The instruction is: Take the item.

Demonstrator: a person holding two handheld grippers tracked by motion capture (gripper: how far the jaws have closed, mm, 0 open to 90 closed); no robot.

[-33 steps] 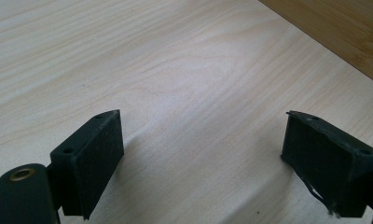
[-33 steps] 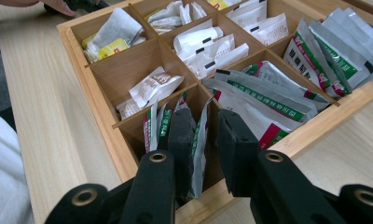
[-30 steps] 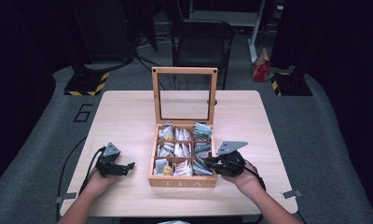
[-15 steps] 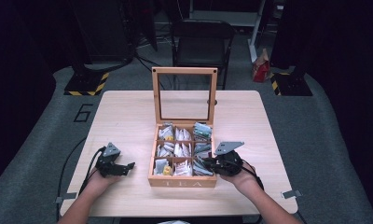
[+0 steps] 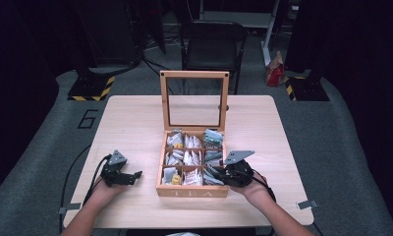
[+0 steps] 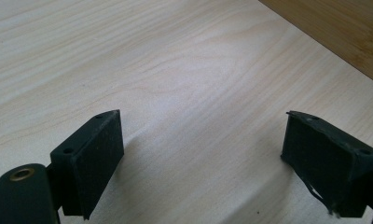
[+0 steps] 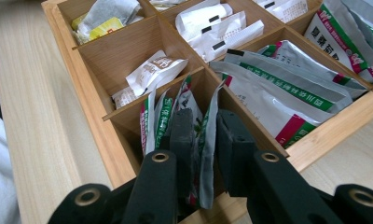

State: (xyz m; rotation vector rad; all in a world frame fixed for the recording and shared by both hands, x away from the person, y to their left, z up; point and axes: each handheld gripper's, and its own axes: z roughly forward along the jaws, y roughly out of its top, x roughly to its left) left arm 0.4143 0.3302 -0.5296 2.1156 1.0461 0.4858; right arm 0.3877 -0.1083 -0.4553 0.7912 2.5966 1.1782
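Reaching right tongs (image 7: 204, 140) into near right compartment of tea box (image 5: 192, 192), nearly pressed together, pinching upright green-striped sachet (image 7: 206, 135). Barely shifting since a second ago; looking poised for lifting. Resting left tongs (image 6: 201, 154) spread, empty, on worktop (image 5: 135, 118).

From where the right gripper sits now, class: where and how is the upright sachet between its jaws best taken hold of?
Grip the white and green sachet by its top edge, coming straight down from above. It stands on edge in the tea box corner compartment, walled in by dividers, so only its top is free. The right gripper already straddles it.
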